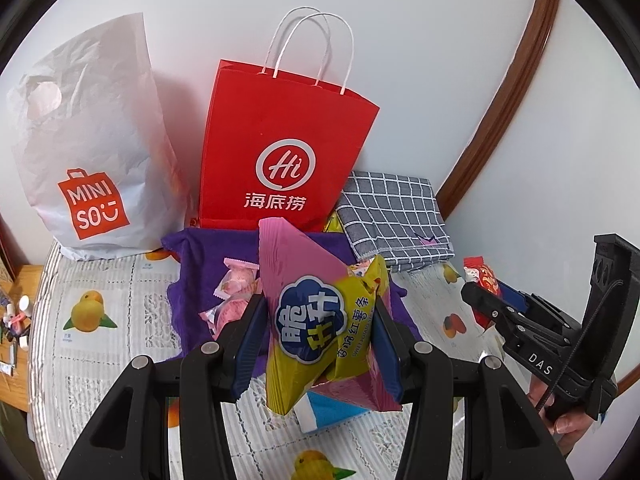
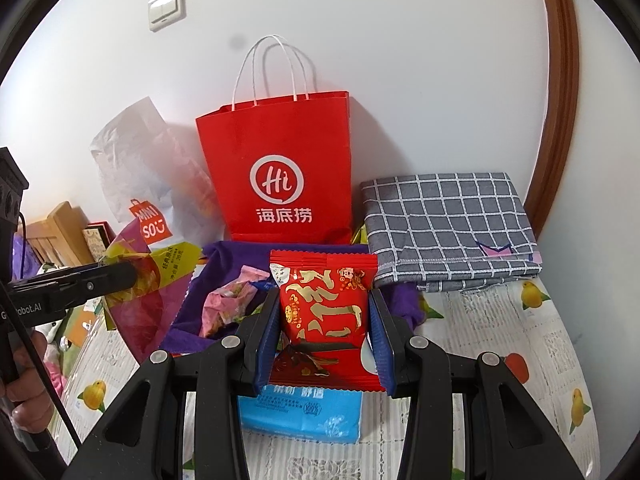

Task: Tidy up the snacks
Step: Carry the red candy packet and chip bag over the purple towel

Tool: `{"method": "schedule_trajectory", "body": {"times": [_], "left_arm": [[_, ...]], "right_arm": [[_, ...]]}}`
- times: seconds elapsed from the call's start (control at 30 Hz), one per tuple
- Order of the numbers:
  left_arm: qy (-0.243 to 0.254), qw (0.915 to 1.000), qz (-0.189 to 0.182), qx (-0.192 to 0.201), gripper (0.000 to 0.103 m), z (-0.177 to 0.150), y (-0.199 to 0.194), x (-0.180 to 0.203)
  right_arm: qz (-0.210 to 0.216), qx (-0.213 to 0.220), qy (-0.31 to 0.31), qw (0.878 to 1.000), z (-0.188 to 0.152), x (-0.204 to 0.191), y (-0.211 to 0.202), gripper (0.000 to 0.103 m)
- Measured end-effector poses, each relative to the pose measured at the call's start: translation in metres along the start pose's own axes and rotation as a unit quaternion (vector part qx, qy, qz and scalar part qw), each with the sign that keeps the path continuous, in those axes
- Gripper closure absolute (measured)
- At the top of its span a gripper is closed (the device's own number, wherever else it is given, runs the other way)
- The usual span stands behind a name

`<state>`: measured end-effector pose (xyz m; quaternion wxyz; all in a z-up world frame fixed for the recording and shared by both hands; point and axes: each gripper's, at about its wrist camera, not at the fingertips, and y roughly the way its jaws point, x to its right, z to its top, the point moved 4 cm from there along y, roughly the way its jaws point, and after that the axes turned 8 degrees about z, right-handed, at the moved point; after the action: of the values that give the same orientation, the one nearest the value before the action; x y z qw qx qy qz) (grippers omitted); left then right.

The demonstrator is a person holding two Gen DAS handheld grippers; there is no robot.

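My left gripper is shut on a pink and yellow sweet-potato chip packet, held upright above the table. My right gripper is shut on a red snack packet with gold lettering. The left wrist view shows the right gripper at the right with that red packet. In the right wrist view the left gripper is at the left with the chip packet. Behind both stands a red paper bag. Pink wrapped snacks lie on a purple cloth.
A white Miniso bag leans on the wall at the left. A folded grey checked cloth lies at the right. A blue tissue pack sits under the grippers on the fruit-print tablecloth. A hand holds the left gripper.
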<state>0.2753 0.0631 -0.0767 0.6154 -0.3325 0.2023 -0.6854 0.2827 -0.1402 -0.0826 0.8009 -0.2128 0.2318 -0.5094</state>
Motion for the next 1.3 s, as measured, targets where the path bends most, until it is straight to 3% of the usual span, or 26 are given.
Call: {"method": "schedule_trajectory", "body": {"times": [0.3, 0.57, 0.87, 1.3], "left_arm": [[-0.009, 0.9998, 0.018, -0.005, 0.055, 0.013, 0.021, -0.016], [-0.028, 0.9984, 0.043, -0.024, 0.055, 0.018, 0.052, -0.037], [-0.042, 0.9973, 0.044, -0.042, 0.055, 0.016, 0.077, -0.045], [-0.038, 0.9978, 0.032, -0.043, 0.055, 0.019, 0.092, -0.031]], "right_arm": [[0.008, -0.007, 0.009, 1.000, 0.007, 0.012, 0.024, 0.062], [0.021, -0.041, 0.009, 0.999, 0.006, 0.016, 0.065, 0.062], [0.038, -0.091, 0.016, 0.995, -0.011, 0.018, 0.111, 0.062], [0.035, -0.127, 0.014, 0.991, -0.021, 0.031, 0.139, 0.061]]}}
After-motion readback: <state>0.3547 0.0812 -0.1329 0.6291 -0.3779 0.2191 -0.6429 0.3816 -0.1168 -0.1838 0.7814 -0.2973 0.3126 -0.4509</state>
